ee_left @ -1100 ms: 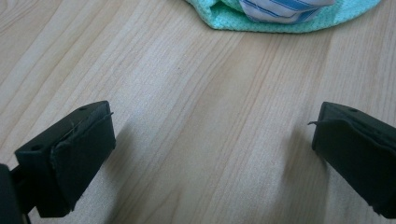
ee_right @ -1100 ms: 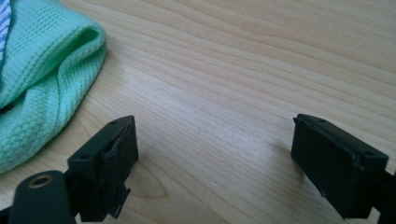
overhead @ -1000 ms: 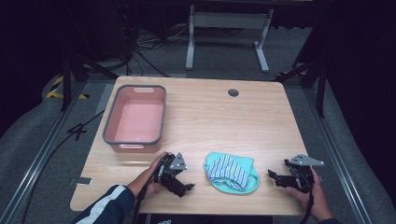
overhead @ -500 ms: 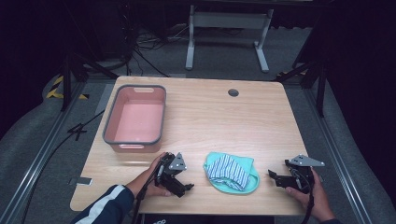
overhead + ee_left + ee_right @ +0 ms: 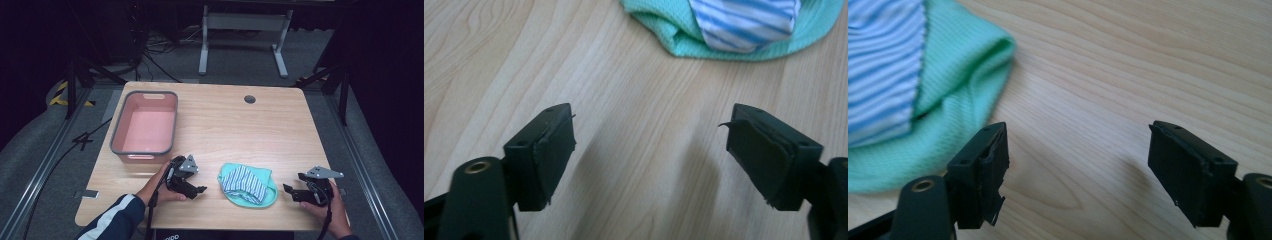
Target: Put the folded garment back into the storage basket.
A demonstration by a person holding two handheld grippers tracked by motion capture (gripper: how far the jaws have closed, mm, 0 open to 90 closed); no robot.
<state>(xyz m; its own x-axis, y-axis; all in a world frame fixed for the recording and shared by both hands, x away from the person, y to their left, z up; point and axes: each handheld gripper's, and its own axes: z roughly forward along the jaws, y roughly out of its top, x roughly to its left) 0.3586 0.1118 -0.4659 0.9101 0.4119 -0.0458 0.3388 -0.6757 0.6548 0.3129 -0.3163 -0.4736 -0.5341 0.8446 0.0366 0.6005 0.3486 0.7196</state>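
- The cloth bundle (image 5: 248,184), mint green with a blue-striped piece on top, lies low and centre in the high view, on the bench (image 5: 240,125).
- Left gripper (image 5: 198,191), lower left of the bundle: jaws wide but just closing, nothing between them.
- Right gripper (image 5: 291,189), lower right: likewise wide, closing, empty.
- A pink tub (image 5: 146,126) sits upper left.

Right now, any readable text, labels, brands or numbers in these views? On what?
No text reads clearly in any view.
White letters on the dark strip under the table's near edge: cut off and too blurred to read.
Pink bin, green and striped cloths, left gripper, right gripper: no visible markings.
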